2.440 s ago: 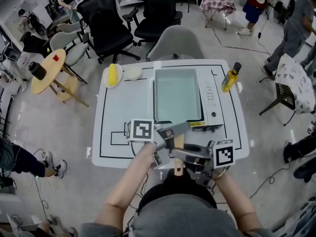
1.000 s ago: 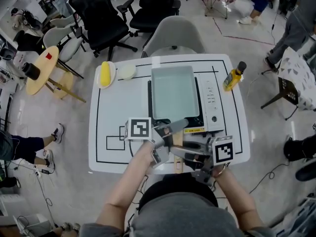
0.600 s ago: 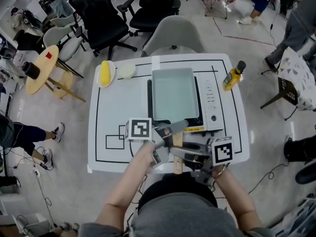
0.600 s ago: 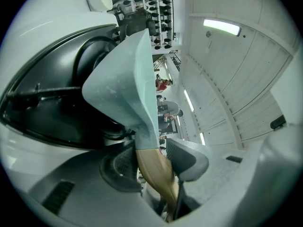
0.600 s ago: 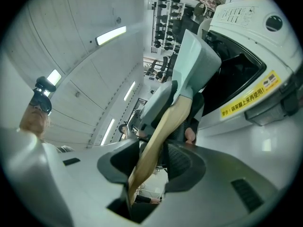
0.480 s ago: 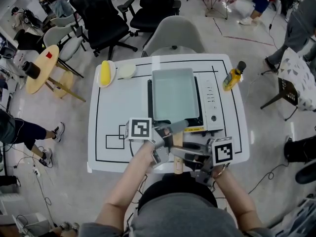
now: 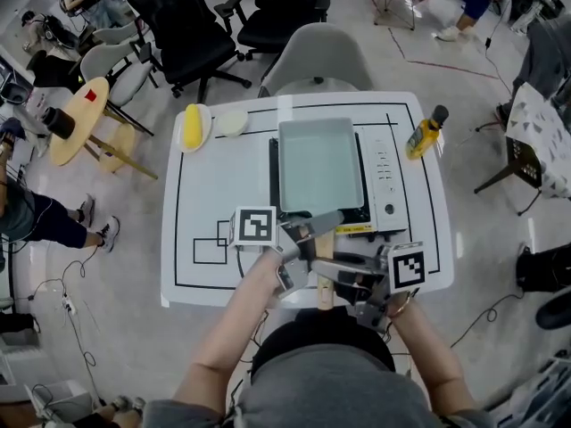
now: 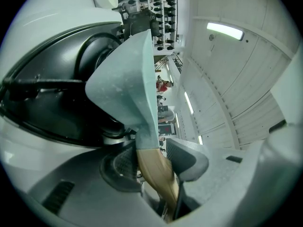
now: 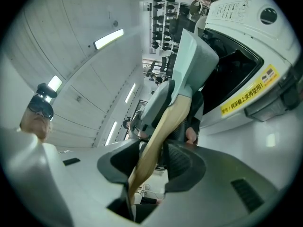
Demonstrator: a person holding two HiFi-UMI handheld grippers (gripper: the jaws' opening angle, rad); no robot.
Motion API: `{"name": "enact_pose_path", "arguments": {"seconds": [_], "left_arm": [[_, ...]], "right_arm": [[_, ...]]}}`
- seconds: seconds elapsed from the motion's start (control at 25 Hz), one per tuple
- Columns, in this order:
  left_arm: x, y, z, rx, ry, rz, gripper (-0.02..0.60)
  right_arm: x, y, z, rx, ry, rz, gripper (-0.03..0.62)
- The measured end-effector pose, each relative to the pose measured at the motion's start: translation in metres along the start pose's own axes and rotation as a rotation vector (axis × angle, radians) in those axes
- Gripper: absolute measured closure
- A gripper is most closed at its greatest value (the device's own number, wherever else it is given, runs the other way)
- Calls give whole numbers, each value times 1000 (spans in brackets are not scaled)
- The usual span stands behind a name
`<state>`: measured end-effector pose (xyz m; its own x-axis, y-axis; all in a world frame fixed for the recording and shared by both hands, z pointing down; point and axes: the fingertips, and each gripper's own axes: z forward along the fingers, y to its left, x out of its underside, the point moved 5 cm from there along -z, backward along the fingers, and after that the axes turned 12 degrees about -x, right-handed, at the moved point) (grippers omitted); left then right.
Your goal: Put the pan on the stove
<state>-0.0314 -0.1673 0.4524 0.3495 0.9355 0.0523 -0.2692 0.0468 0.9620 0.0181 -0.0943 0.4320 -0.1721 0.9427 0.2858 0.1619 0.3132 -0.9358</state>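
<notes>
- The left gripper (image 8: 154, 160) is clamped on the pan's wooden handle (image 8: 158, 178), close to the pan body.
- The right gripper (image 9: 155, 162) grips the same handle, just behind the left one.
- Ahead of both, the pan (image 7: 319, 163) lies on the stove (image 7: 390, 172).

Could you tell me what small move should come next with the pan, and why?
Probably open both sets of jaws and let go. The pan lies squarely over the stove, seemingly set down, while the left gripper and right gripper both clamp its wooden handle, so only the release appears to remain.
</notes>
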Motion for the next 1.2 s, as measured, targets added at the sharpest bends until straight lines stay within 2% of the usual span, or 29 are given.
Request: {"name": "enact_pose_path", "arguments": {"seconds": [1.2], "left_arm": [[-1,-1,2,5,-3,-39,419]], "right_arm": [[-4,2,-1,-38,-9,33,436]]}}
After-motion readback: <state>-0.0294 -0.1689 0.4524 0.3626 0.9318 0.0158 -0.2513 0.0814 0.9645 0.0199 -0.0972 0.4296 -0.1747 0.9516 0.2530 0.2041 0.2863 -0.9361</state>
